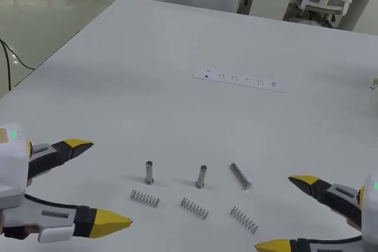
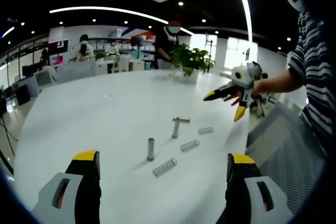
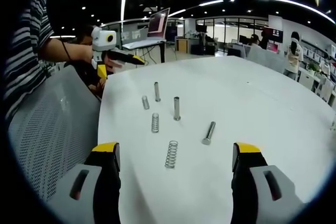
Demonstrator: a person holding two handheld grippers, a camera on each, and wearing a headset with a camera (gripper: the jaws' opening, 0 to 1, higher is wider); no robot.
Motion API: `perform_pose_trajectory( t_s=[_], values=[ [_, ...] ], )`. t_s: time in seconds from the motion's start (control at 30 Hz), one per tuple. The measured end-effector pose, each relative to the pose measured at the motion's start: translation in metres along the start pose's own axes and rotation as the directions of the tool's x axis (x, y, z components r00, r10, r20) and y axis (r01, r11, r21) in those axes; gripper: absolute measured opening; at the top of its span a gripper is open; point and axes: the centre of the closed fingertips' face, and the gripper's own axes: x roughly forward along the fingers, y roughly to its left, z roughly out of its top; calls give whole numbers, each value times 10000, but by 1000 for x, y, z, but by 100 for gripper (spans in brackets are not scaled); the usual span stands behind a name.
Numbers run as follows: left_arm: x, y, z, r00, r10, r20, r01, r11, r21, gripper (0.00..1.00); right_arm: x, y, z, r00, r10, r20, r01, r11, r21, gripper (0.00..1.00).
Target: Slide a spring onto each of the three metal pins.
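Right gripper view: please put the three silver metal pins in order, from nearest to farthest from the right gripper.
1. Lying silver metal pin, toward the right jaw's side.
2. Middle upright silver metal pin, standing near the view's centre.
3. Far upright silver metal pin, farther back and slightly left.

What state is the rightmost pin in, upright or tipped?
Tipped: the rightmost pin lies slanted on the table, while the left pin and middle pin stand upright.
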Motion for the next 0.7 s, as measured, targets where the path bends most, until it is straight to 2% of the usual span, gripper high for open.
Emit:
perform_pose_trajectory(
  t_s=[0.33,0.7],
  values=[
    [-1,2,-1,10000,33,9,-33,10000,15,98,0,1,-3,9999,100,-126,-99,9999,44,87],
    [3,-4,-2,9996,-267,-108,268,9996,101,98,-1,0,-2,9999,-13,-110,14,10000,53,88]
  ],
)
